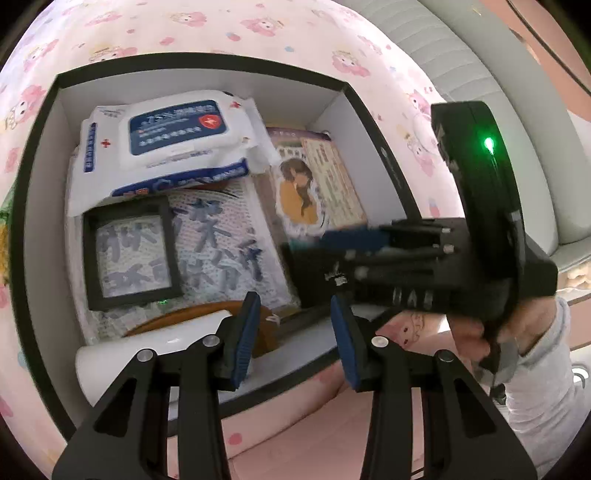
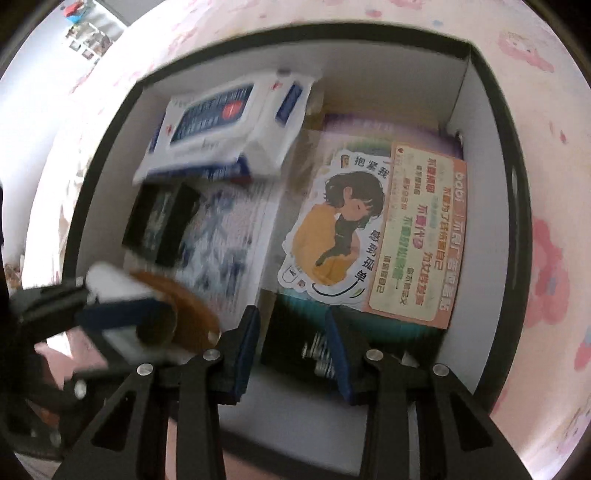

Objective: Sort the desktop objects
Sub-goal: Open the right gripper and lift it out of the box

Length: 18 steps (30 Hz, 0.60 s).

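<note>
A black-rimmed box [image 1: 33, 229] with white walls holds a wet-wipes pack [image 1: 173, 136], a black frame [image 1: 129, 254], a blue-lettered packet [image 1: 221, 243] and a card showing a girl in yellow [image 2: 340, 229]. My right gripper [image 2: 291, 312] points steeply down into the box's near right corner. It is shut on a small black packet with white lettering [image 2: 295, 343], which fills the gap between the pads. My left gripper [image 1: 293, 301] hangs open over the near left corner, nothing between its pads. A white cylinder [image 1: 147, 347] and a brown disc [image 2: 188, 314] lie beside its left finger.
The box [image 2: 517, 206] stands on a pink cartoon-print cloth [image 1: 184, 22]. A hand and grey sleeve [image 1: 535, 350] hold the right gripper's handle at the right edge. A pale ribbed surface [image 1: 461, 55] runs along the back right. The wipes pack [image 2: 221, 122] is piled on other items.
</note>
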Each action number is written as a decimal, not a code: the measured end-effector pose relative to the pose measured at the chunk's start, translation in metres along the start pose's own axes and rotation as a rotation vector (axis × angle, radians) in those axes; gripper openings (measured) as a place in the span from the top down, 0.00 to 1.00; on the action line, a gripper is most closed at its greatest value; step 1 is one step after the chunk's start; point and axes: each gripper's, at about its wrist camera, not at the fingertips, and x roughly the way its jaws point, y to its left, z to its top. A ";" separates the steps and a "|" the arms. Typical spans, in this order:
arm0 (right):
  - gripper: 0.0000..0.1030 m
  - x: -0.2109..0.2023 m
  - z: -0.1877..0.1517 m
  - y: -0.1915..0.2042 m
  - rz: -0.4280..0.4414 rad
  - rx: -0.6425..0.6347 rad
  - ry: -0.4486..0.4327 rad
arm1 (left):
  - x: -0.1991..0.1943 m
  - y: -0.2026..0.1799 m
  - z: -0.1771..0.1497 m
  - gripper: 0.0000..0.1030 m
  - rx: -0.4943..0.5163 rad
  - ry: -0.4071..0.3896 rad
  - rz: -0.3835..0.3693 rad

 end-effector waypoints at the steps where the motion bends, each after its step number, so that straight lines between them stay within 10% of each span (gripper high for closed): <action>1: 0.68 0.000 0.005 -0.003 0.003 0.012 -0.014 | -0.001 0.003 0.001 0.62 -0.008 -0.006 0.002; 18: 0.67 -0.051 -0.048 0.058 -0.053 -0.003 -0.306 | -0.052 -0.005 -0.013 0.62 0.003 -0.194 0.061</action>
